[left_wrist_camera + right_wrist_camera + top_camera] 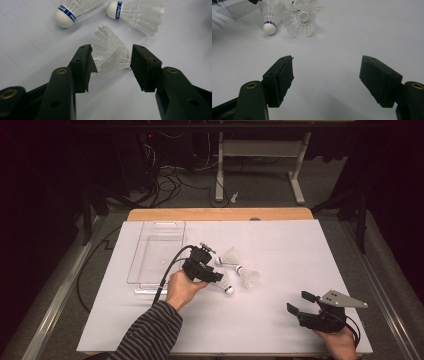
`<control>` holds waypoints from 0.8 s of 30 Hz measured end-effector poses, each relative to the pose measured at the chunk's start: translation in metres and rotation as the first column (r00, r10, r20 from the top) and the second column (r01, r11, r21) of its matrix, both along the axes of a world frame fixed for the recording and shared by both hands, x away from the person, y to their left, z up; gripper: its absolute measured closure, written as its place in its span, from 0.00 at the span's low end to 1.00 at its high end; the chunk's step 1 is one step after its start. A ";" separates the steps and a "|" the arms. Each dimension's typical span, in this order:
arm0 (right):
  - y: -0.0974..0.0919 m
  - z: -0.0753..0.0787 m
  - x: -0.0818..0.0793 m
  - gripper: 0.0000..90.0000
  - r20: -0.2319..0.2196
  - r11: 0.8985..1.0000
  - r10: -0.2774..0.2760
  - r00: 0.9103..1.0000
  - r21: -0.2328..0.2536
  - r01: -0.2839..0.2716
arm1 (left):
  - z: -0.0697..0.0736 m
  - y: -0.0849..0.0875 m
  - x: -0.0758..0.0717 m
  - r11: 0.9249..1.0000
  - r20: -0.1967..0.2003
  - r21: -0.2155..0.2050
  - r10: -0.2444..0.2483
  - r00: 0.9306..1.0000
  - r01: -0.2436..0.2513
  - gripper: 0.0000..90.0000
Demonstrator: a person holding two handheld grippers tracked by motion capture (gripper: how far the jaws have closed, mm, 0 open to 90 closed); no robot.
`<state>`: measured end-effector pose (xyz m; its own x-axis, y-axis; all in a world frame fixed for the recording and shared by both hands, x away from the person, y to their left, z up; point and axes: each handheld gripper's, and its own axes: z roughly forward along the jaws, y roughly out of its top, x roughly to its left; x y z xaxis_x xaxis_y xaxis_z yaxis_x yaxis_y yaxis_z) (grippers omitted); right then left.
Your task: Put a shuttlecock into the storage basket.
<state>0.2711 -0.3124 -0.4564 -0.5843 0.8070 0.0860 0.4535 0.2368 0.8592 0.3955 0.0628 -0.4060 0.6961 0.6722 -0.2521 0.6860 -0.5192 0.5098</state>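
- Left tongs (111, 63): jaws stand apart on either side of the feather skirt of the nearest shuttlecock (110, 53); the pads flank the feathers, and whether they press on them cannot be told.
- Nearest shuttlecock: lies on its side on the white tabletop (260, 320), skirt toward the tongs' camera; in the high view its cork shows just beside the left tongs (217, 276).
- Two other shuttlecocks (72, 11) (136, 13): lie just beyond it, white corks with blue bands.
- Clear tray (150, 247): rests near the tabletop's left part, beside the left hand (181, 287).
- Right tongs (325, 75): wide open over bare tabletop, well apart from the shuttlecocks.
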 end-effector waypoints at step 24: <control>0.001 -0.001 0.001 0.31 -0.009 1.000 0.002 1.000 -0.011 -0.002 | -0.007 -0.006 0.005 0.999 -0.061 0.023 -0.032 0.998 0.033 0.68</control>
